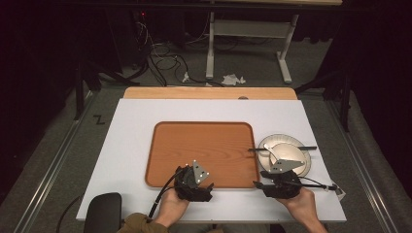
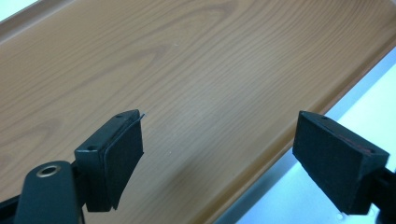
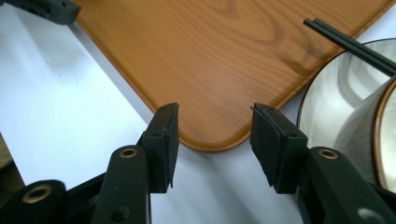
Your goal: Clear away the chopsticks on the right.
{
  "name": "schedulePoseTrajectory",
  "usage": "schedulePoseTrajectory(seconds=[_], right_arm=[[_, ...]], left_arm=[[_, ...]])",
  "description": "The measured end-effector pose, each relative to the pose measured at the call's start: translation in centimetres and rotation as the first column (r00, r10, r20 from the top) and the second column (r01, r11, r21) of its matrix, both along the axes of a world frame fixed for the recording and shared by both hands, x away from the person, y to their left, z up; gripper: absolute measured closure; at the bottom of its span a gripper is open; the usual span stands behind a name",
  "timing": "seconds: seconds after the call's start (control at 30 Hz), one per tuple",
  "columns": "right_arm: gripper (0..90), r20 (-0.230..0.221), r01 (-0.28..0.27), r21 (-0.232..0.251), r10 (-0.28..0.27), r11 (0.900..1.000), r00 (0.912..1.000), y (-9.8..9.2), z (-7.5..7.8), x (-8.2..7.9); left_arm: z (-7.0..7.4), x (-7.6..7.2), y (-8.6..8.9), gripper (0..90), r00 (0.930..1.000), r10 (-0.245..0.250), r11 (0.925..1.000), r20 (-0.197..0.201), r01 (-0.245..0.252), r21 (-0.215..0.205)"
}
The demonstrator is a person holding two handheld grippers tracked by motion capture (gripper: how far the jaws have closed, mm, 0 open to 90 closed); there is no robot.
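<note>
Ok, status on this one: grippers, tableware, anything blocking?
Left gripper open over the tray. Right gripper open at tray corner, empty. Bowl, chopsticks on plate, untouched. Nothing blocking.

3 cams: one fixed overhead, one riding on each gripper.

High view: above the person's side, faces fwd & down, far off, takes in the whole white rectangular table top [image 1: 136,121]. Left gripper view: v. close, low over the orange-brown wooden rounded-corner tray [image 2: 187,70], its near rim running toward 4 o'clock. Right gripper view: close, aimed at the tray corner [image 3: 210,140], w/ the pale round ceramic plate [image 3: 327,98] at 3 o'clock. All 3 share the tray [image 1: 204,150]; high & right views share the plate [image 1: 265,143].
</note>
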State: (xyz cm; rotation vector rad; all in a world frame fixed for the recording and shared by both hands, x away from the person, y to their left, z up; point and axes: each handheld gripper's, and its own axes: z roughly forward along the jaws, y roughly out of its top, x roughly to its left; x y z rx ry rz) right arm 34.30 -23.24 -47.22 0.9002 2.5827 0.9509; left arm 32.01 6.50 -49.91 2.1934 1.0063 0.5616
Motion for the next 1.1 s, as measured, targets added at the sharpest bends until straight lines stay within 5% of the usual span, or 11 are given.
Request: schedulePoseTrajectory(seconds=[0.37, 1.1], right_arm=[[51.7, 0.006, -0.006, -0.006, 0.006, 1.000, 1.0000, 0.0, 0.0, 0.0], [57.7, 0.033, 0.033, 0.070, -0.036, 0.997, 0.9988, -1.6, 1.9, 0.1]], left_arm=[[-0.1, 0.0, -0.1, 16.5, 1.0000, -0.006, 0.9999, -0.001, 0.006, 0.011], [0.0, -0.1, 0.2, 16.5, 0.9999, 0.010, 0.9999, 0.001, -0.010, 0.008]])
